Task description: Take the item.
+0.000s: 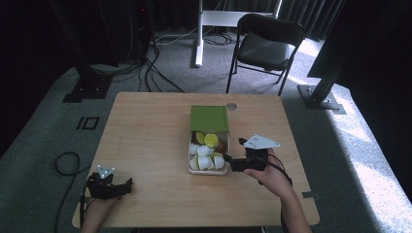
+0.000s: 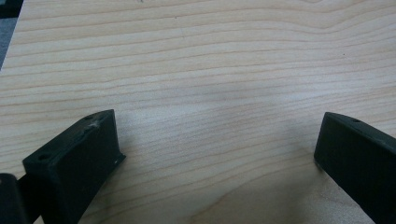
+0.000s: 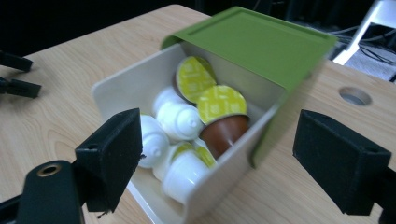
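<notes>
Both grippers stand released: left gripper [image 2: 219,154] idle over bare table [image 1: 145,126]; right gripper [image 3: 219,158] straddles the capsule drawer [image 3: 116,86] mid-table. Recommend centring before clenching, avoiding the green sleeve [image 3: 261,39].

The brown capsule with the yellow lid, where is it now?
In the right gripper view the brown capsule lies inside the open box, beside the white capsules, just in front of the green cover.

Black left hand-held gripper [image 1: 110,186], black right hand-held gripper [image 1: 236,158], grey three-cornered plates, black cables
</notes>
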Available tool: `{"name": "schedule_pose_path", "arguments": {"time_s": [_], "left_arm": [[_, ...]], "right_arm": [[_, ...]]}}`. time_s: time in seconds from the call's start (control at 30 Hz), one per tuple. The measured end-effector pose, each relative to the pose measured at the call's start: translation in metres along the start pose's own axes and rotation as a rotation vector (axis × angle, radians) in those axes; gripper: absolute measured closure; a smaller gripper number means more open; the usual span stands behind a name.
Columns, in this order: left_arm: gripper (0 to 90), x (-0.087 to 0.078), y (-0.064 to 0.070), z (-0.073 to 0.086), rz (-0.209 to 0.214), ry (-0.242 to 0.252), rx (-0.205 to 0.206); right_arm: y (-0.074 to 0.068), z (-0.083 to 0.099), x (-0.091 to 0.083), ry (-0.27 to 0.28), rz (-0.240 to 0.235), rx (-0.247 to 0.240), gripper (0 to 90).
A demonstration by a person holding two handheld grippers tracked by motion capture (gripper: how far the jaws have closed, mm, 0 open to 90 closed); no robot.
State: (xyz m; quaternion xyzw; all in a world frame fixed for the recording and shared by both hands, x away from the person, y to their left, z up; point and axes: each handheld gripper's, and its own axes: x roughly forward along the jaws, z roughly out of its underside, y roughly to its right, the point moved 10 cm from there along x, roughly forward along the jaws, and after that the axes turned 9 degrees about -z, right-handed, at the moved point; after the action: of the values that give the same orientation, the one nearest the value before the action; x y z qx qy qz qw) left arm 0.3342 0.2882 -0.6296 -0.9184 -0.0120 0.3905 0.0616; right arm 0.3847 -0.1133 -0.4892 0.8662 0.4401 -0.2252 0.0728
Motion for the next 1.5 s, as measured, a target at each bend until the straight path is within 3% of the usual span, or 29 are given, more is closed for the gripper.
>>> {"name": "schedule_pose_path", "arguments": {"time_s": [0.23,0.43,0.7,1.0,1.27,1.5], "left_arm": [[1.0,0.000,0.000,0.000,0.000,0.001,-0.002],[1.0,0.000,0.000,0.000,0.000,0.001,-0.002],[1.0,0.000,0.000,0.000,0.000,0.000,0.000],[1.0,0.000,0.000,0.000,0.000,-0.001,0.001],[1.0,0.000,0.000,0.000,0.000,-0.001,0.001],[1.0,0.000,0.000,0.000,0.000,-0.001,0.001]], "right_arm": [[-0.019,-0.003,0.021,-0.009,-0.043,-0.016,15.7],[-0.034,-0.002,0.039,-0.016,-0.053,-0.043,15.7],[-0.048,0.005,0.062,-0.035,-0.060,-0.039,16.7],[-0.051,0.015,0.079,-0.058,-0.007,-0.058,22.7],[-0.049,0.027,0.085,-0.101,0.037,-0.044,29.4],[-0.050,0.037,0.090,-0.132,0.047,-0.045,33.7]]}}
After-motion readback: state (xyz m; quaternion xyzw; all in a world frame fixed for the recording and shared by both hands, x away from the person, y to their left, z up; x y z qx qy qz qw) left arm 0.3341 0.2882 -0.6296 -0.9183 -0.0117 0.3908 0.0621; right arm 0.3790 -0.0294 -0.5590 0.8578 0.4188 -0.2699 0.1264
